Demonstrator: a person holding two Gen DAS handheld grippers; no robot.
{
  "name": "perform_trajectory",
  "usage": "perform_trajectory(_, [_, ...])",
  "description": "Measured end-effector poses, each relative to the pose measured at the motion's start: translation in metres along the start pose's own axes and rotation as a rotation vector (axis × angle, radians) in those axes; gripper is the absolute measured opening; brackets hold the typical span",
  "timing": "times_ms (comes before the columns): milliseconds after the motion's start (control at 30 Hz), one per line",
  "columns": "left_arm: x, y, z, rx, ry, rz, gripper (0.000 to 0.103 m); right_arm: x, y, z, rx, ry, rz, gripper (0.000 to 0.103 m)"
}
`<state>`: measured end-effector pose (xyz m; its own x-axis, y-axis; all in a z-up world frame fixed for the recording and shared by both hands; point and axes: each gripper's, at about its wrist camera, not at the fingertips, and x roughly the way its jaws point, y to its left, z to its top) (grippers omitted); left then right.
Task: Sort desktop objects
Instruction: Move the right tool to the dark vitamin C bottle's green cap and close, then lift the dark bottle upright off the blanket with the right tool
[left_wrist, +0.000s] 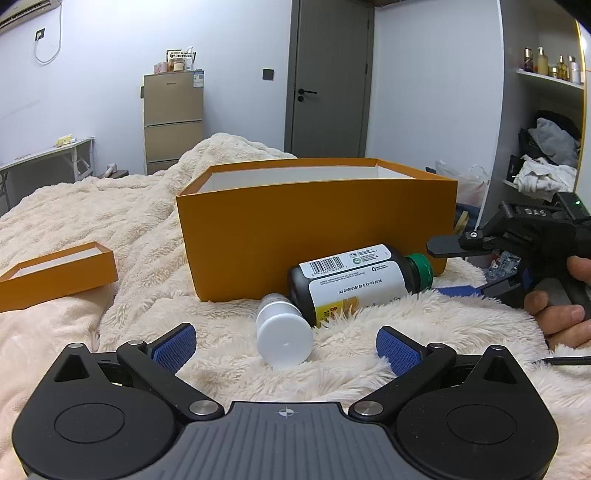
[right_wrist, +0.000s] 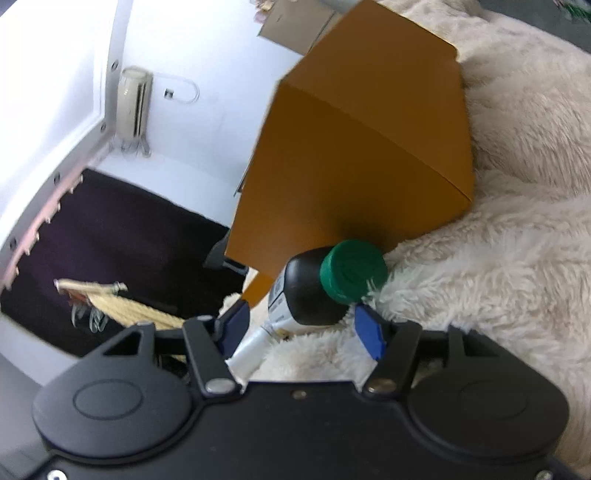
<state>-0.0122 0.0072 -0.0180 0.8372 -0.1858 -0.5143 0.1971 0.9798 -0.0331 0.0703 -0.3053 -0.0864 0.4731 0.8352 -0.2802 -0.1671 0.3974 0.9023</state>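
A dark bottle (left_wrist: 354, 280) with a green cap (left_wrist: 421, 271) lies on its side on the fluffy blanket, against the front of the open orange box (left_wrist: 314, 225). A small white bottle (left_wrist: 284, 336) lies beside it, just ahead of my left gripper (left_wrist: 286, 349), which is open and holds nothing. My right gripper (left_wrist: 447, 267) comes in from the right, level with the cap. In the right wrist view, rolled sideways, the right gripper (right_wrist: 303, 328) is open. The dark bottle (right_wrist: 310, 291) and its green cap (right_wrist: 351, 269) sit at its fingertips, with the blue pads (right_wrist: 371, 332) not pressing.
An orange box lid (left_wrist: 55, 273) lies on the cream blanket (left_wrist: 147, 229) at the left. A person's hand (left_wrist: 557, 306) grips the right tool's handle. A cabinet (left_wrist: 173, 118), a grey door (left_wrist: 328, 81) and a shelf with clothes (left_wrist: 546, 155) stand behind.
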Motion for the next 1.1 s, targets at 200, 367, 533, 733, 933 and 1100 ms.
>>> perform_trajectory(200, [-0.002,0.0,-0.001,0.0,-0.001,0.0,0.103,-0.003,-0.022,0.002,0.142,-0.044,0.03,0.057])
perform_trajectory(367, [-0.002,-0.002,-0.001,0.003,0.001,0.003,0.103,0.008,-0.021,0.005,0.162,-0.077,-0.001,0.059])
perform_trajectory(533, [-0.001,-0.003,-0.001,0.01,0.004,0.006,0.103,0.024,-0.019,0.007,0.135,-0.117,-0.044,0.057])
perform_trajectory(733, [0.0,-0.003,-0.001,0.007,0.004,0.003,0.103,0.027,-0.009,0.004,0.033,-0.126,-0.092,0.039])
perform_trajectory(933, [0.0,-0.002,0.0,0.005,0.004,0.002,0.103,0.008,0.02,-0.002,-0.161,-0.212,-0.145,0.039])
perform_trajectory(1100, [0.001,-0.001,0.0,0.005,0.003,0.0,0.103,-0.014,0.079,-0.009,-0.508,-0.305,-0.263,0.039])
